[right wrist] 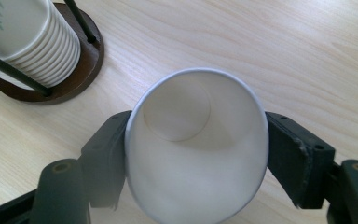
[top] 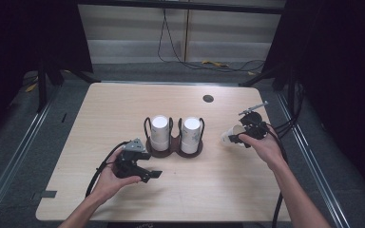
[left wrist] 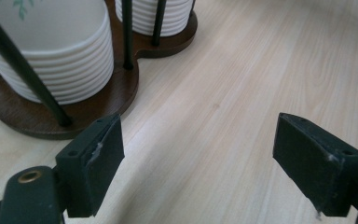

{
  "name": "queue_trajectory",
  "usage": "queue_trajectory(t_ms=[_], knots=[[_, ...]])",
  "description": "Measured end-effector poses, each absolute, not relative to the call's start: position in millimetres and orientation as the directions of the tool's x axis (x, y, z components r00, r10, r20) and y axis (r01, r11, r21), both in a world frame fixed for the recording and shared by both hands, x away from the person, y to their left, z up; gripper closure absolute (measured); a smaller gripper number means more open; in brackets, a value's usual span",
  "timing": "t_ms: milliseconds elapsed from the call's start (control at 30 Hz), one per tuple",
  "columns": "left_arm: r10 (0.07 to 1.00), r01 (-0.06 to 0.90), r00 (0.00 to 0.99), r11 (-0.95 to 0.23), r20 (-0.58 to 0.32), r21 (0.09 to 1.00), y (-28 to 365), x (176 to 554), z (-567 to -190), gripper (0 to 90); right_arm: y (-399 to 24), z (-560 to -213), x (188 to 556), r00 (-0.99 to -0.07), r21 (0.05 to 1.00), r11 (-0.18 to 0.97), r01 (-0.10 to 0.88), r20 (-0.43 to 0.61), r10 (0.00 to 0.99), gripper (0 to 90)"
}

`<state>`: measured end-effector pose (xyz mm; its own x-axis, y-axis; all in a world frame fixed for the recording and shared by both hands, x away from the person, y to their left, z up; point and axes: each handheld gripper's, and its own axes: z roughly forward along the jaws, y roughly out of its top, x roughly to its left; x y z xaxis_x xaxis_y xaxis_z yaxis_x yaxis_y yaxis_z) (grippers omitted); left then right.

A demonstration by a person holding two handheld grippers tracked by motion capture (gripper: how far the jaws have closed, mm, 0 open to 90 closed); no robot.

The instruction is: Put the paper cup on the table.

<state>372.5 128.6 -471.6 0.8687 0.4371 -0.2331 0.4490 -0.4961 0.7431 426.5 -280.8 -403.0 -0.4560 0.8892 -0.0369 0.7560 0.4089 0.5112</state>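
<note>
Light wood table [top: 123, 109] w/ black grommet hole [top: 208, 99] near far edge; yellow tape scraps [top: 214, 63] & cables [top: 171, 47] on floor behind.

No readable text, label, brand, number anywhere; cups [top: 190, 134] bear leaf print only.

A light wooden table [top: 123, 109] with rounded corners carries everything here; its grain shows as pale streaks in both gripper views. A small dark round grommet [top: 208, 99] sits in the top near the far edge, right of centre. Near the middle of the top stands a dark brown wooden cup holder [top: 173, 147], a figure-eight base with thin black upright rods. Each of its two rounds holds a stack of white paper cups [top: 160, 133] set upside down, the left stack and the right stack [top: 190, 134] standing just beside each other.
</note>
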Motion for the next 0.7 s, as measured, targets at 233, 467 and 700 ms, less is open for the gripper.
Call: queue_trajectory(t_ms=[233,467,700], knots=[[0.438,0.437,0.872,-0.496,-0.218,0.751,132.0,369.9,-468.5,16.3,-284.6,-404.1,434.7,-0.443,0.463,0.405,0.789,-0.03,0.896,26.9],[0.435,0.434,0.875,-0.505,-0.213,0.746,133.7,368.2,-469.2,16.3,-277.6,-407.3,438.7,-0.443,0.422,0.435,0.795,-0.085,0.892,26.1],[0.43,0.427,0.878,-0.505,-0.21,0.75,134.6,365.8,-468.2,16.4,-273.0,-412.6,447.5,-0.426,0.422,0.422,0.802,-0.09,0.9,21.9]])
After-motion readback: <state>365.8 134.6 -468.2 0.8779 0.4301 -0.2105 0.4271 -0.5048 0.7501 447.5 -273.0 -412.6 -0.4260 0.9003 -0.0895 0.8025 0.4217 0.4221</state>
